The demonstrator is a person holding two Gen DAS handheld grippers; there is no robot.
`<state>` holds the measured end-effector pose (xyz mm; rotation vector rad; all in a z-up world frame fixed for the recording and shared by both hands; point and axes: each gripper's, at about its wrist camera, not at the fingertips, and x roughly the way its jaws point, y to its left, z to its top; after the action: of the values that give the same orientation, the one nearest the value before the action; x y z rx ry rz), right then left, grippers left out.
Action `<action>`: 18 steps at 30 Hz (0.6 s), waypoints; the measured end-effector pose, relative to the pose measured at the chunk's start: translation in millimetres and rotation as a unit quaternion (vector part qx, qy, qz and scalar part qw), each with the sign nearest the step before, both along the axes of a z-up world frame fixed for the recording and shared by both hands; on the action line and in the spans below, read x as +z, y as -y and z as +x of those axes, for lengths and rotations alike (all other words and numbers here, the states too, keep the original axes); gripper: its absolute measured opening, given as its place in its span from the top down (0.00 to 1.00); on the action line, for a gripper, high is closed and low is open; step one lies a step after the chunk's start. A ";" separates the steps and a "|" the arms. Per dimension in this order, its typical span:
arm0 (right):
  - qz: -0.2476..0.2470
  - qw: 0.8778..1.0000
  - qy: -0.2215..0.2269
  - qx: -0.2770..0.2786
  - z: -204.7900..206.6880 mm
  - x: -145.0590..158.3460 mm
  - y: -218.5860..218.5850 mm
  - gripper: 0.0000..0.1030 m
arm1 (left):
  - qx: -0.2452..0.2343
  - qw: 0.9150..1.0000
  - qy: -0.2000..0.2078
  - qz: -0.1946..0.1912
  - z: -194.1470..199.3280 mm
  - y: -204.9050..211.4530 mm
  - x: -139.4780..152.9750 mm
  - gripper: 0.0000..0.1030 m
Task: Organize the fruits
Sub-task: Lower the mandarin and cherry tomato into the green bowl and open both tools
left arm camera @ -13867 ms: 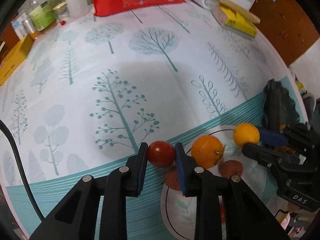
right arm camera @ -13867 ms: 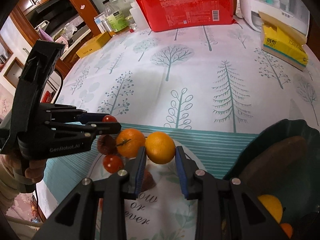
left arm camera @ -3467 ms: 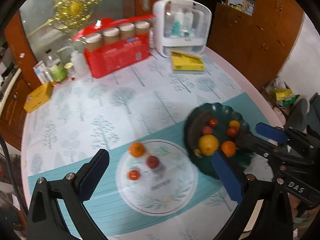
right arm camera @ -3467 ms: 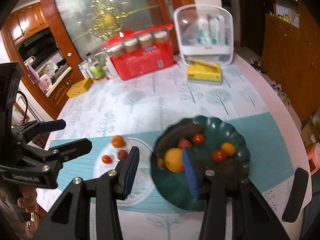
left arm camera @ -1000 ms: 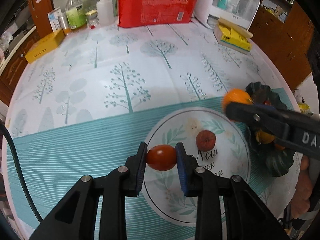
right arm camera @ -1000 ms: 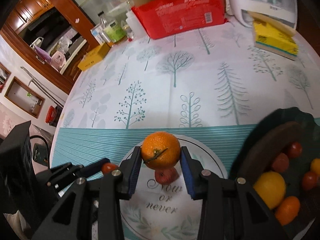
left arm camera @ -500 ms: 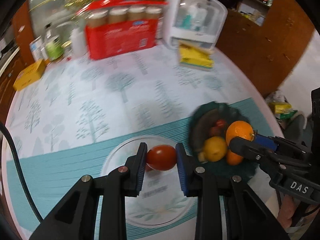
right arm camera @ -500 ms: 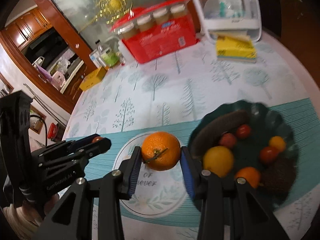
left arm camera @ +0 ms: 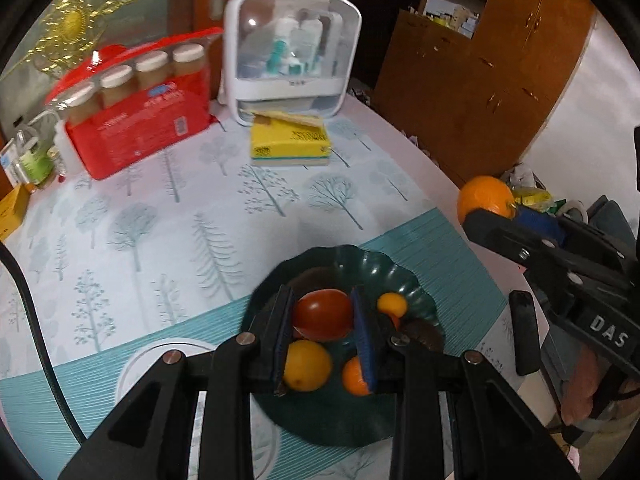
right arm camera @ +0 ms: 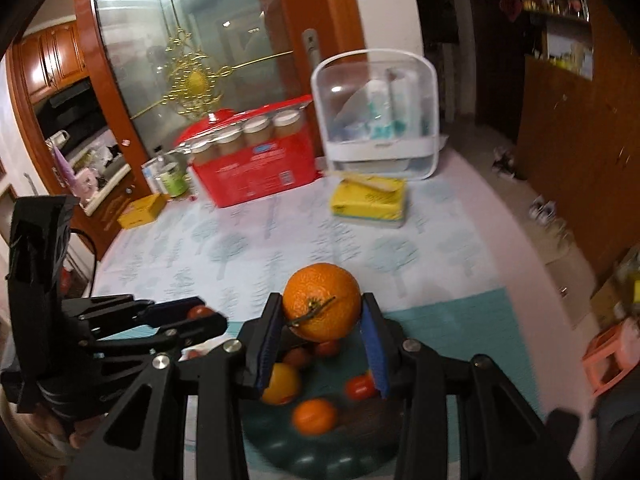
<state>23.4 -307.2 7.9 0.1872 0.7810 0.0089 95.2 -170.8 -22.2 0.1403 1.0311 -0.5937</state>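
Left gripper [left arm camera: 322, 316] clamps a red tomato [left arm camera: 322, 314]; right gripper [right arm camera: 322, 322] clamps a stemmed orange [right arm camera: 322, 301]. Both fruits hang above the dark green scalloped bowl [left arm camera: 416, 286], which already holds a yellow citrus [left arm camera: 307, 365] and small fruits. Step: carrying to the bowl. Next, I judge: lower over free spots, release gently so nothing rolls.

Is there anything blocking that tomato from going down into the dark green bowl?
Nothing stands above the dark green bowl. Directly under the tomato in the left gripper, though, lie fruits, including a lemon, so it would land on or among them.
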 end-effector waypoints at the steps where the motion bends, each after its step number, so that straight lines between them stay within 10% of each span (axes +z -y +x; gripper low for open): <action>1: -0.003 1.000 -0.004 0.001 2.9 -4.5 5.3 0.62 | -0.001 1.000 -0.005 0.003 0.9 6.1 -5.4 0.74; 18: 0.047 0.983 -0.154 0.086 49.6 -138.5 20.5 0.62 | 0.018 0.989 -0.087 0.116 16.4 50.2 -117.0 0.73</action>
<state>73.0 -327.7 -130.6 0.2126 1.1061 0.1847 111.6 -221.0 -139.2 0.2765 1.2678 -0.4569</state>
